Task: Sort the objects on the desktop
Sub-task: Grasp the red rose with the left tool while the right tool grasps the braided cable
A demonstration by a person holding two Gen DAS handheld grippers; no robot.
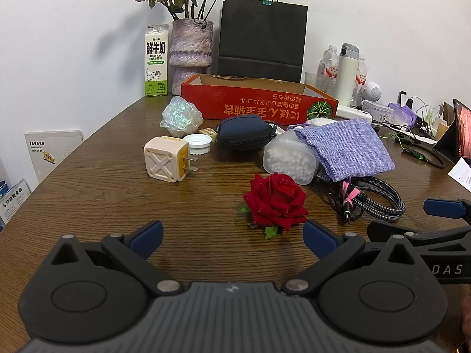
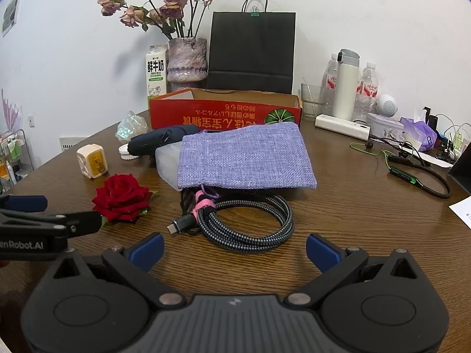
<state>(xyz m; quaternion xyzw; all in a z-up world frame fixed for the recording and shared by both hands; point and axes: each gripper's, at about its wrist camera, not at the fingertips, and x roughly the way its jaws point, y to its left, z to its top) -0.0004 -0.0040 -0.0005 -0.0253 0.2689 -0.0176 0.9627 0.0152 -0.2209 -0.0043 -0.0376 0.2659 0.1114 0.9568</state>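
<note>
A red rose (image 1: 275,201) lies on the wooden table just ahead of my open, empty left gripper (image 1: 232,239). A coiled braided cable (image 2: 247,222) lies just ahead of my open, empty right gripper (image 2: 234,250). Behind them lie a purple cloth pouch (image 2: 245,157), a frosted box of cotton swabs (image 1: 290,158), a navy zip case (image 1: 244,131), a cream plug adapter (image 1: 166,161), a white cap (image 1: 197,143) and an iridescent wrapped lump (image 1: 181,116). An open red cardboard box (image 1: 259,104) stands behind them. The right gripper also shows at the right edge of the left wrist view (image 1: 441,220).
A milk carton (image 1: 156,60), a vase of dried roses (image 1: 191,50) and a black paper bag (image 1: 262,38) stand at the back wall. Bottles, a white flask (image 2: 346,85), a power strip (image 2: 343,126), earphones (image 2: 418,173) and clutter fill the right side.
</note>
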